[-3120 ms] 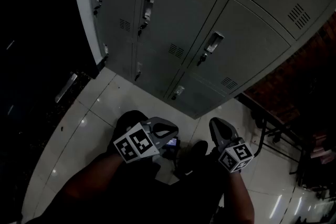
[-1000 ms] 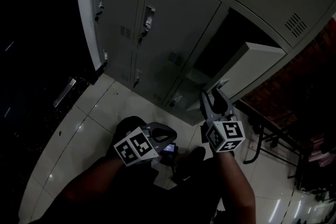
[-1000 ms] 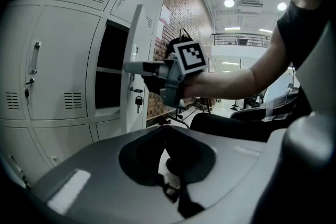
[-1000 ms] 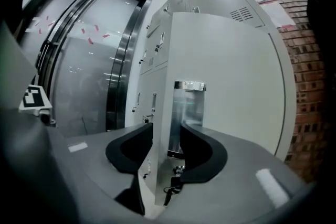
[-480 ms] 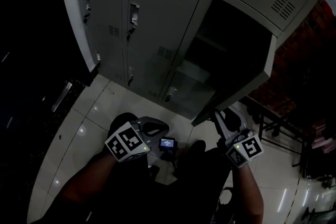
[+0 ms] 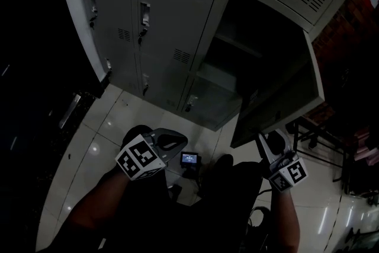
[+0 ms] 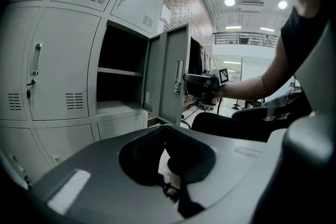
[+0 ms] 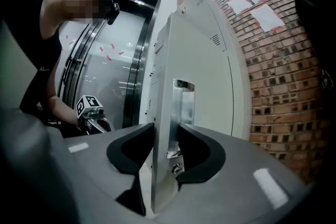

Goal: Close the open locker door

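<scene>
Looking steeply down, the head view takes in a grey bank of lockers (image 6: 172, 15) above pale floor tiles (image 6: 100, 133). One compartment (image 6: 254, 32) is open, and its locker door (image 6: 284, 98) stands out to the right, with its lower corner just above the right gripper (image 6: 267, 148). The left gripper (image 6: 170, 140) hangs low by the person's legs, well apart from the lockers, with bare floor between.

From the left gripper view, the left jaws meet tip to tip and nothing is between them. Only this view shows the shelf (image 7: 119, 72) inside the compartment. It also shows the door standing out from its frame, the right gripper at the door's free edge, and a bright hall beyond.

From the right gripper view, the door's free edge stands upright between the right jaws, which are opening. Their pads lie against both faces, one on the metal handle plate (image 8: 184, 107). A brick wall (image 8: 283, 92) stands just beyond the lockers on the right. The left gripper shows small at far left.
</scene>
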A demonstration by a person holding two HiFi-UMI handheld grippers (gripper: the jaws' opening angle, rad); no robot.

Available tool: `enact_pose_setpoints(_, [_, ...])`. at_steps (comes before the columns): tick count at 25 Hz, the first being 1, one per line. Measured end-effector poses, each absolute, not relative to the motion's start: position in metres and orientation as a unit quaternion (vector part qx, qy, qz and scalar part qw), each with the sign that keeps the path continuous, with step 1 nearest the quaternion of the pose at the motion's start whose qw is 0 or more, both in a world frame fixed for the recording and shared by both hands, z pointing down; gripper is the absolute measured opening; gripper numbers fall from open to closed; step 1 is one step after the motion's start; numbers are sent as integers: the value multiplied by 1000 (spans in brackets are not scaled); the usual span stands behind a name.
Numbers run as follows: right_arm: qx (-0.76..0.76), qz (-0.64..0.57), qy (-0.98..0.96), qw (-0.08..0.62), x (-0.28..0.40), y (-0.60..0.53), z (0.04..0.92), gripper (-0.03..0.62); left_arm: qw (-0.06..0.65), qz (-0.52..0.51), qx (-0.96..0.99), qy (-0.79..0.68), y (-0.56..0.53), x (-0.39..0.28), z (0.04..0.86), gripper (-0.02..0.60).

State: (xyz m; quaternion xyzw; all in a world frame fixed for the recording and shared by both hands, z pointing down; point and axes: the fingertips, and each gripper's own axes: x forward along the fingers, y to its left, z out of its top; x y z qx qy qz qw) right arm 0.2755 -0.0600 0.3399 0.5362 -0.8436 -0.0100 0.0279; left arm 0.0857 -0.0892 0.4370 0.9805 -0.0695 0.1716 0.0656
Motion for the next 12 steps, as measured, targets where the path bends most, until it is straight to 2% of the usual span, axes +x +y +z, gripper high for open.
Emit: enact_pose_setpoints(12, [588,-25,-807,47,298,-49,341,161,63,173,980,-70,-89,86,438,12])
